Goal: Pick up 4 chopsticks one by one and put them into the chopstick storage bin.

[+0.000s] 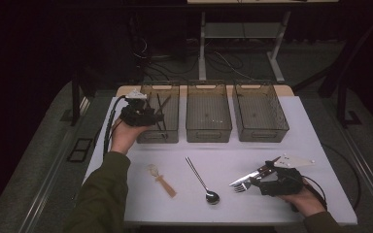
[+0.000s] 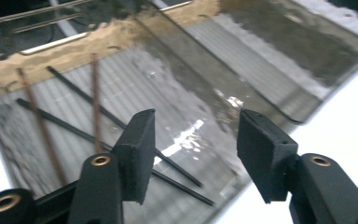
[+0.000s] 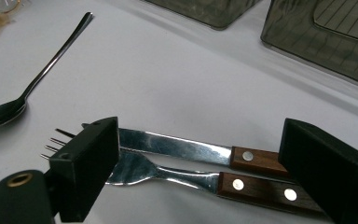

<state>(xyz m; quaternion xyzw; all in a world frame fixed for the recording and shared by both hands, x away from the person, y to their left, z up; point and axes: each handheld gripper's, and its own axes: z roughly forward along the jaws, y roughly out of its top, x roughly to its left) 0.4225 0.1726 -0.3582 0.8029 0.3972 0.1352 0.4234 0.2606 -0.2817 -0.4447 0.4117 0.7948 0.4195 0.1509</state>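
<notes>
My left gripper (image 1: 156, 116) (image 2: 196, 116) hovers over the near end of the left bin (image 1: 148, 137), open with nothing between its pads. Several thin chopsticks (image 1: 161, 109) (image 2: 95, 93), dark and reddish brown, lie on that bin's floor. At the table's right front, my right gripper (image 1: 255, 180) (image 3: 200, 126) is open and low over a wooden-handled knife (image 1: 252, 174) (image 3: 177, 147) and fork (image 1: 240, 185) (image 3: 140, 170). These lie side by side on the table. The pads stand on either side of them, not pressing.
A metal spoon (image 1: 201, 179) (image 3: 37, 77) lies mid-table. Left of it is a wooden-handled utensil with a clear head (image 1: 162, 182). The middle bin (image 1: 209, 133) and the right bin (image 1: 262, 133) stand in the back row. The white table (image 1: 223, 208) ends close behind the right hand.
</notes>
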